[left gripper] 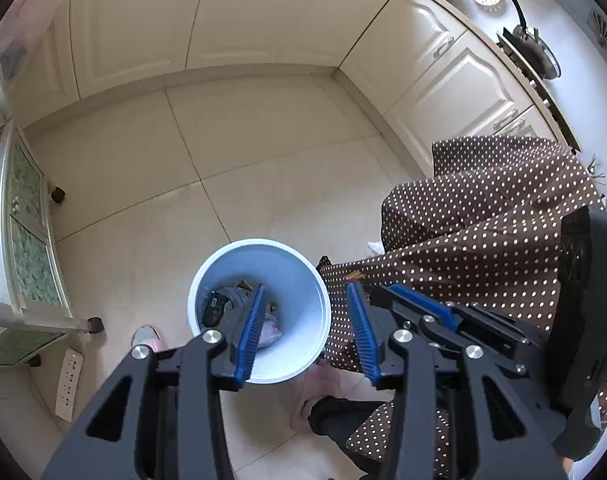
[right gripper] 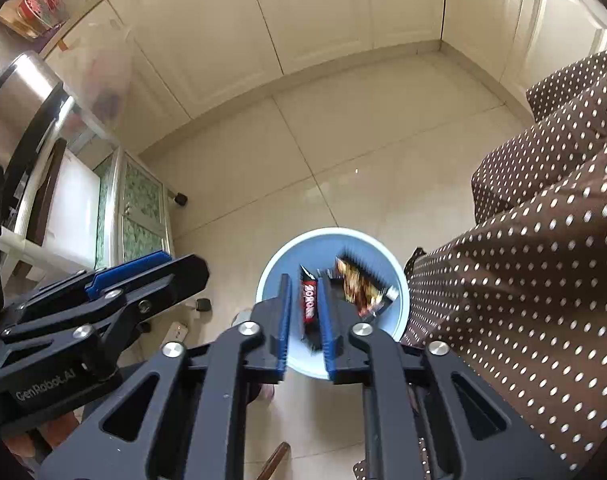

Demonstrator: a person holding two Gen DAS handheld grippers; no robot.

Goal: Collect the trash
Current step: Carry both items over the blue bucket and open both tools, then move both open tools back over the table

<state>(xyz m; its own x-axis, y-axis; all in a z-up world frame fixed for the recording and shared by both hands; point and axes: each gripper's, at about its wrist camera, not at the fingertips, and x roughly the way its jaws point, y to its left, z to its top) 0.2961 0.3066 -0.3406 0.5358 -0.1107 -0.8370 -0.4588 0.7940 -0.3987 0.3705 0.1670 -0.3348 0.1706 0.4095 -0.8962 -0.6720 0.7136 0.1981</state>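
Above the tiled floor (right gripper: 343, 152), both grippers hang over a blue bin (left gripper: 303, 280) that stands upright on the tiles. From the left wrist view, the left gripper (left gripper: 307, 332) has its blue-padded fingers (left gripper: 249, 332) spread wide with nothing between them; the bin sits around 11 o'clock of their gap, holding dark scraps and a pale crumpled wrapper (left gripper: 269, 330). From the right wrist view, the right gripper (right gripper: 305, 320) has its fingers (right gripper: 284, 320) parted narrowly, and a red-and-black snack wrapper (right gripper: 309, 306) shows between them, blurred; whether the pads touch it I cannot tell. A second, gold-and-black wrapper (right gripper: 361, 286) shows at 1 o'clock of the fingers, over the bin's (right gripper: 399, 300) mouth. Brown polka-dot cloth (right gripper: 523, 280) fills the 3 o'clock side, against cream cabinets (left gripper: 263, 16).
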